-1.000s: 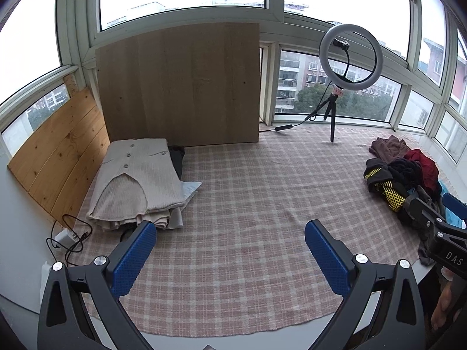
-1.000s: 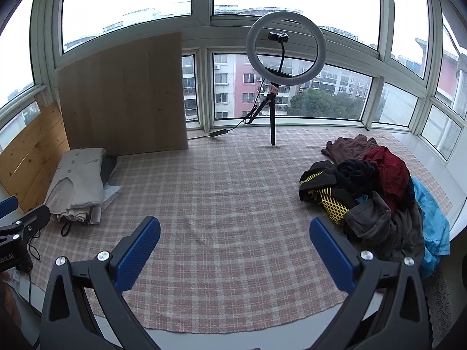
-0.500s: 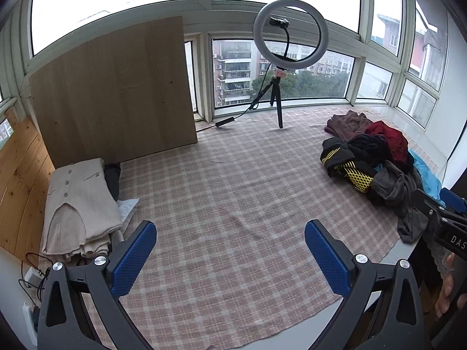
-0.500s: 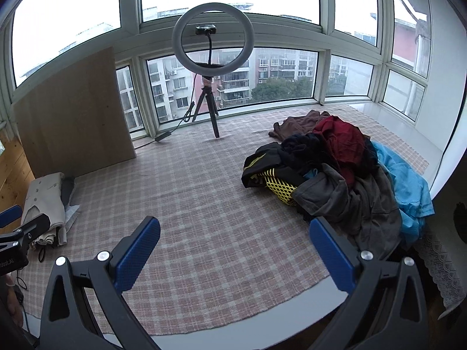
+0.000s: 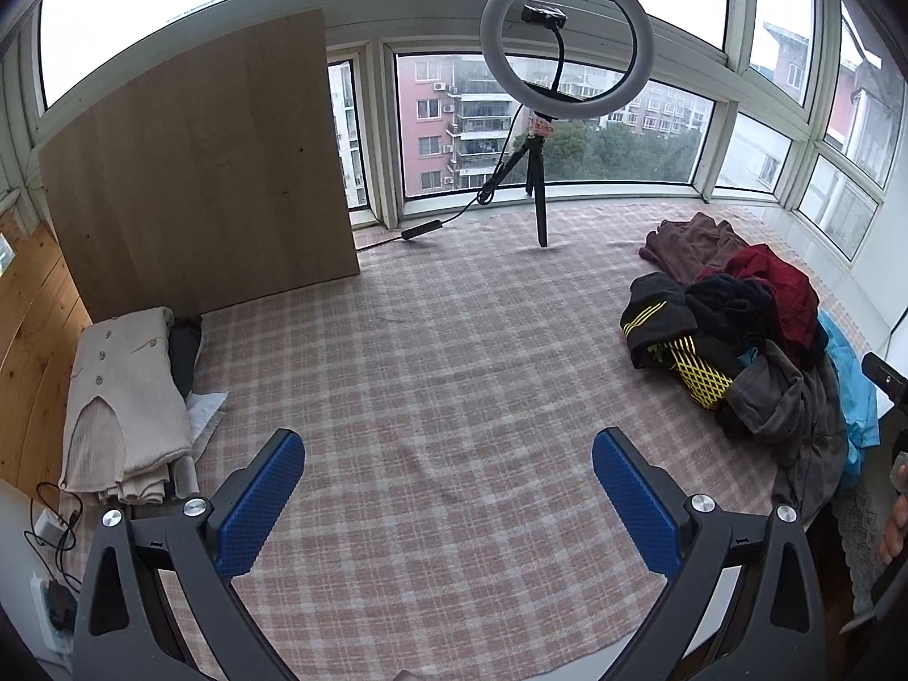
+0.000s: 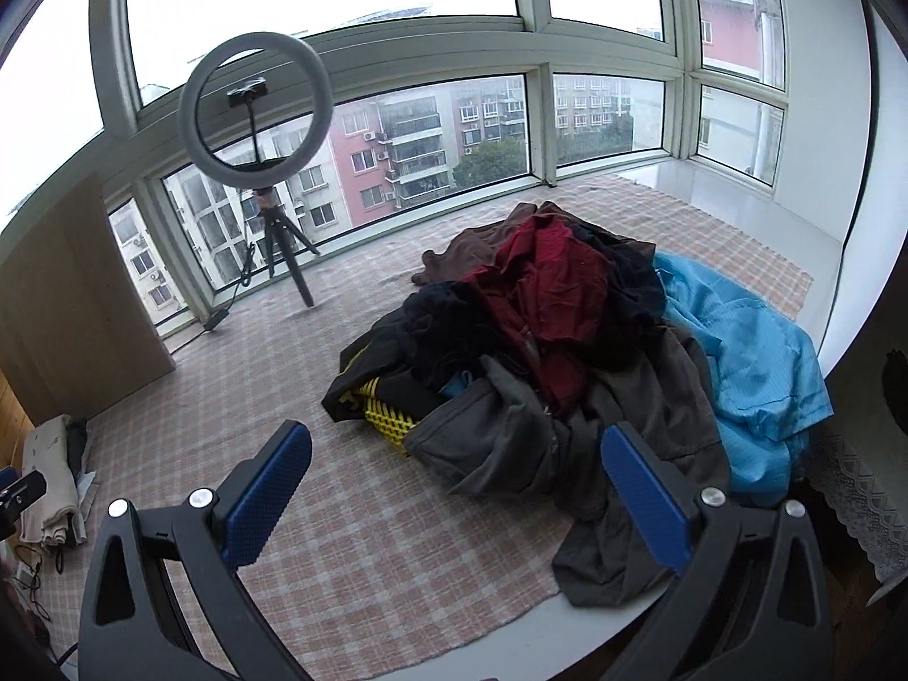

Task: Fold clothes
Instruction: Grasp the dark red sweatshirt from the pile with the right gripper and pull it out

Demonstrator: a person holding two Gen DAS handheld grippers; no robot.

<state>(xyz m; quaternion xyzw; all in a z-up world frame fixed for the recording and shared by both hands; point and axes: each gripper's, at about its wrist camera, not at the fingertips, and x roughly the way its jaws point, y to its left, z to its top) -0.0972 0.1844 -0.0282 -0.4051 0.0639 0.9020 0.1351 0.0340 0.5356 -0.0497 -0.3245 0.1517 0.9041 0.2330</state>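
A heap of unfolded clothes (image 6: 556,352) lies on the plaid cloth (image 6: 352,511), with a grey garment (image 6: 511,442) in front, a dark red one on top and a blue one (image 6: 743,363) at the right. The heap also shows at the right of the left wrist view (image 5: 738,340). A stack of folded beige clothes (image 5: 125,397) sits at the far left. My right gripper (image 6: 454,488) is open and empty, just short of the grey garment. My left gripper (image 5: 448,494) is open and empty above the bare plaid cloth (image 5: 425,374).
A ring light on a tripod (image 5: 545,113) stands at the back by the windows, its cable trailing left. A wooden board (image 5: 198,170) leans at the back left. Cables and a power strip (image 5: 51,556) lie at the near left. The platform's front edge is close.
Both grippers have swung to the right. The clothes heap has come closer to the middle of the right wrist view, and the folded stack has slid to the left edge. Both grippers stay open.
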